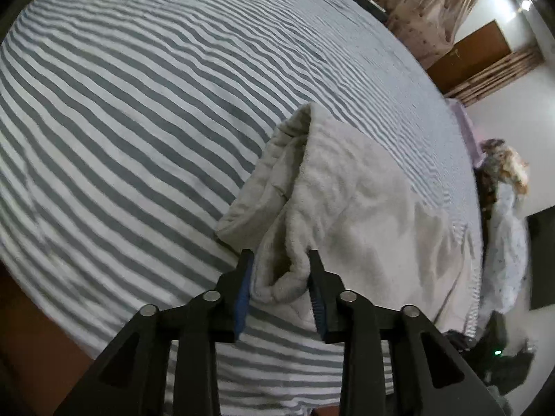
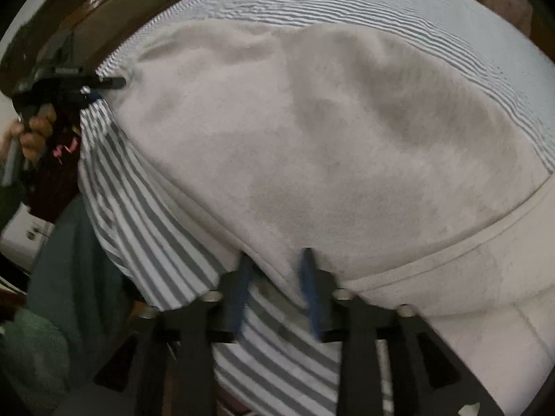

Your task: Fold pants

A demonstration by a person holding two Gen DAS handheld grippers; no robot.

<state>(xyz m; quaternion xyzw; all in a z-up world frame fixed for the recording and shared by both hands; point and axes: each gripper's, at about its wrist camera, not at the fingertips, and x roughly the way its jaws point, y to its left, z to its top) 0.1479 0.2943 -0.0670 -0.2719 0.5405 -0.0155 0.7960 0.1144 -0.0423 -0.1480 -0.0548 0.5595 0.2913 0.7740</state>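
Observation:
Cream fleece pants [image 1: 347, 201] lie on a grey and white striped bed sheet [image 1: 138, 121]. In the left wrist view my left gripper [image 1: 281, 270] is shut on a bunched leg end of the pants, the cloth filling the gap between the blue pads. In the right wrist view the pants [image 2: 312, 138] spread wide, with the waistband at the right. My right gripper [image 2: 277, 270] is shut on the near edge of the pants. The left gripper [image 2: 114, 83] shows there at far left, held by a hand, gripping the far end of the pants.
The striped sheet [image 2: 145, 228] drapes over the bed's near edge. A dark green cloth [image 2: 69, 260] hangs at the lower left. In the left wrist view a curtain [image 1: 423, 10], a wooden door [image 1: 475, 55] and a pile of clothes [image 1: 503, 208] stand beyond the bed at right.

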